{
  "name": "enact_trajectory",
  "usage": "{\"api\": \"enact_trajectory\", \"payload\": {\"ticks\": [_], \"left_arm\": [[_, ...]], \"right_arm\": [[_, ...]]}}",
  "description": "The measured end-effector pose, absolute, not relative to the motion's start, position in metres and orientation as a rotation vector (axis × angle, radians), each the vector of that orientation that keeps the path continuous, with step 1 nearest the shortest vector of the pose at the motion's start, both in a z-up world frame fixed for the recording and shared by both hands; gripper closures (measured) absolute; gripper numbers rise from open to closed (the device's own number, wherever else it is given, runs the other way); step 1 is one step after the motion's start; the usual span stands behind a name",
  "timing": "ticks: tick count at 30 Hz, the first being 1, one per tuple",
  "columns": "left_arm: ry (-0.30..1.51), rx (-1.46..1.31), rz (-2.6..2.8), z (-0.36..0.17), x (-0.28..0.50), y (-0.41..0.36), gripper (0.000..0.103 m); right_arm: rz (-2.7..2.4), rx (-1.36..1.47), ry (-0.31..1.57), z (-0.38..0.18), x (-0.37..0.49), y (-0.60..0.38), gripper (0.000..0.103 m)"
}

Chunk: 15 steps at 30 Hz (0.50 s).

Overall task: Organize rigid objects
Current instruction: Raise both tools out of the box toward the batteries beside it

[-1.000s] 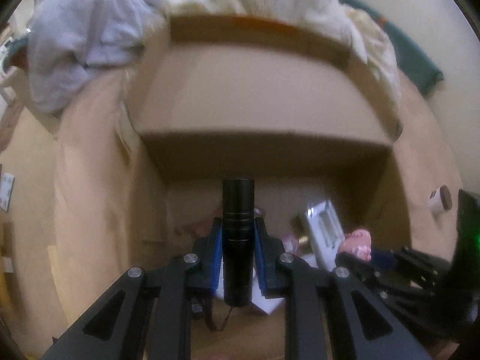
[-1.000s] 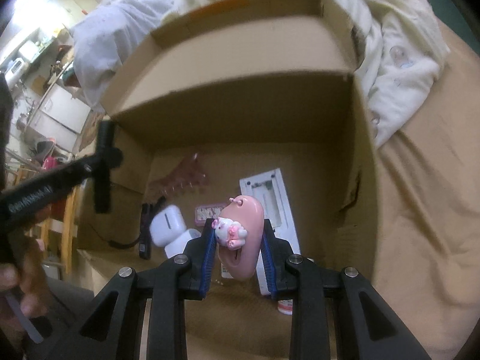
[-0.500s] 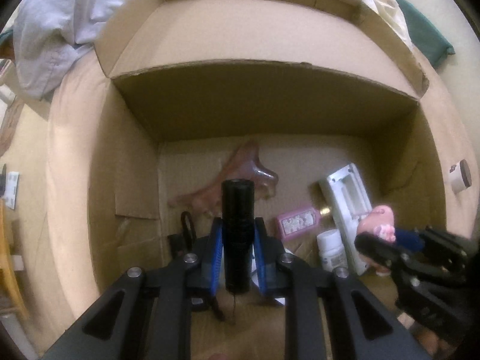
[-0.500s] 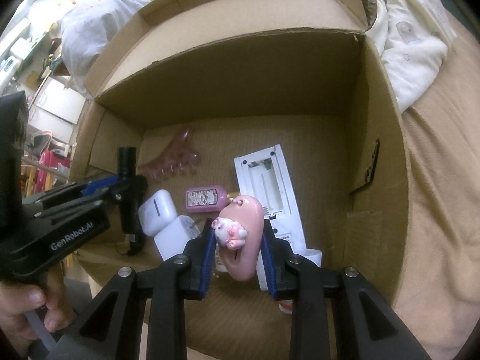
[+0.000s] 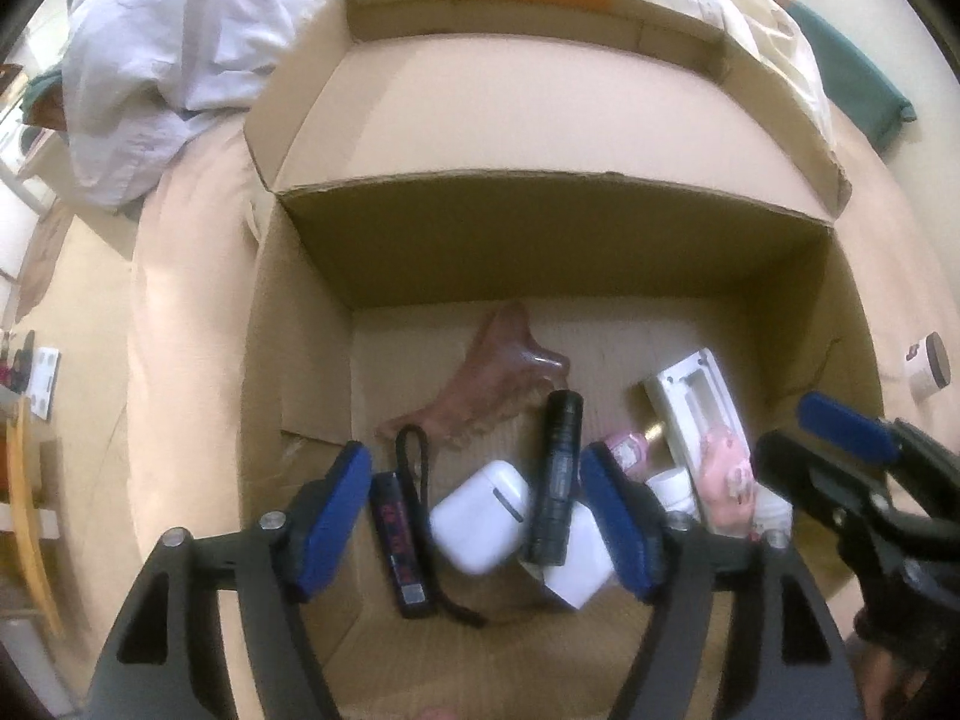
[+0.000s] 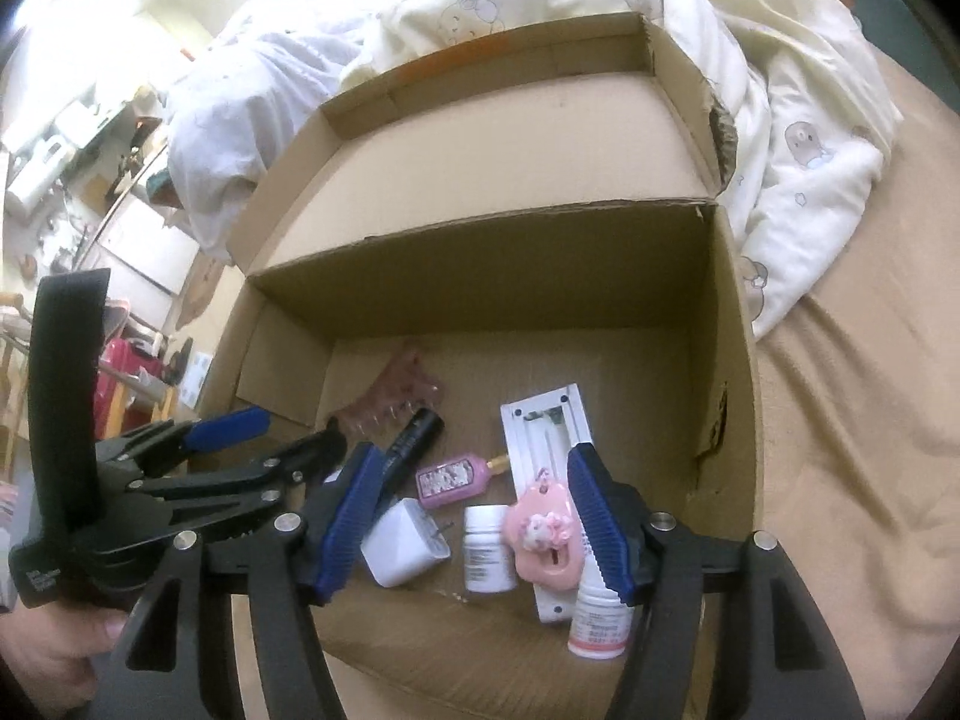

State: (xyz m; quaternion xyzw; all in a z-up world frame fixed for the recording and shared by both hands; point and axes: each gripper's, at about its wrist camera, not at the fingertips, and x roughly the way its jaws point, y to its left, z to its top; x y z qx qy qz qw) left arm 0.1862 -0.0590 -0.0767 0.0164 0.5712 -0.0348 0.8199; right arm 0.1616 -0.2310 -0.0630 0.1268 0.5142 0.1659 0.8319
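Both tools are opening over the box (image 5: 300, 312): left tool (image 5: 474, 510) clear of the torch (image 5: 555, 480), right tool (image 6: 474, 522) clear of the pink charm (image 6: 543, 540). Both items lie on the box floor among the others. Advised: lift each tool straight up, pads wide, so nothing is dragged.

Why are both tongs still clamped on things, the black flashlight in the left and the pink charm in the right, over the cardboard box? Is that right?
Not quite: nothing is clamped. Both tongs' jaws are opening. In the left wrist view the black cylindrical flashlight lies loose in the brown cardboard box between the left tongs. In the right wrist view the pink cartoon charm lies free between the right tongs.
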Motion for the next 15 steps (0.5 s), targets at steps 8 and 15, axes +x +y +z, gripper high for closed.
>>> {"api": "enact_trajectory", "payload": {"ticks": [8,15], "left_arm": [[1.212,0.027,-0.056,-0.07,0.181,-0.054,0.023],[1.18,0.029,-0.068,-0.054,0.167,-0.053,0.023]], "right_arm": [[0.338,0.259,1.092,-0.062,0.159,-0.229,0.035],[0.329,0.276,1.077,-0.057,0.155,-0.229,0.035]]}}
